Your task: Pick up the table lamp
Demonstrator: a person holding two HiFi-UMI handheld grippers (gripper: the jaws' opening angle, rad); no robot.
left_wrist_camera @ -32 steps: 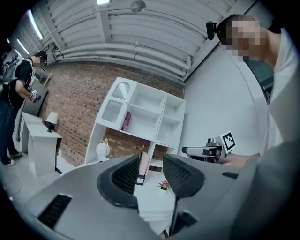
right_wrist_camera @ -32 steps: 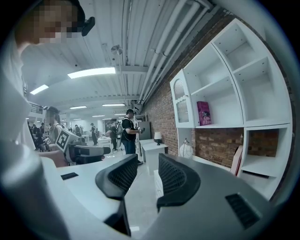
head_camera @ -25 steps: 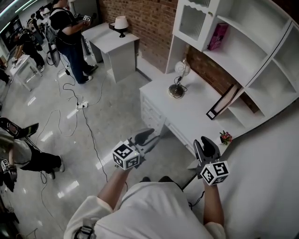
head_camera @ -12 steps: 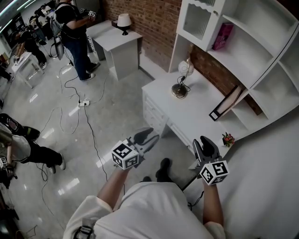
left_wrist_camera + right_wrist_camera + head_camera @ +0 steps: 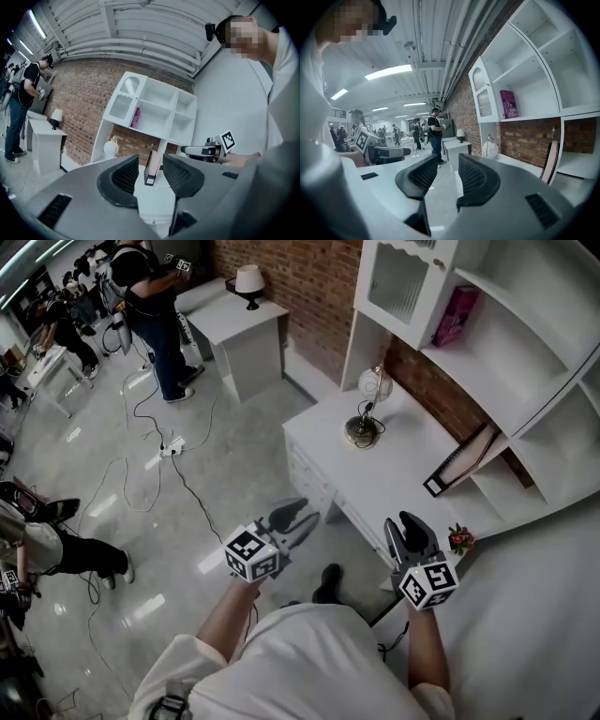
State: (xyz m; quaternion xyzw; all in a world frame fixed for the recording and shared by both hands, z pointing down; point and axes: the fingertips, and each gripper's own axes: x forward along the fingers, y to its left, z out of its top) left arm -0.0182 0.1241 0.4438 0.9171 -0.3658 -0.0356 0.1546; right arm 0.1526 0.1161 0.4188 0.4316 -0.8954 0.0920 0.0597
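White desk [image 5: 394,474] bears the table lamp [image 5: 367,407] near its far-left corner. Left gripper [image 5: 298,519] and right gripper [image 5: 410,531] gape empty; better grip the stem low.

Open lab hall with mock room sets, brick wall [image 5: 300,277], white desk [image 5: 394,484], floor cables [image 5: 173,454], standing person [image 5: 155,296]

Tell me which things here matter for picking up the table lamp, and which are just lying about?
For the job: table lamp on the white desk; left gripper and right gripper, both open and empty.
Just lying about: pink book, leaning binder, small flowers, another lamp on the far table.
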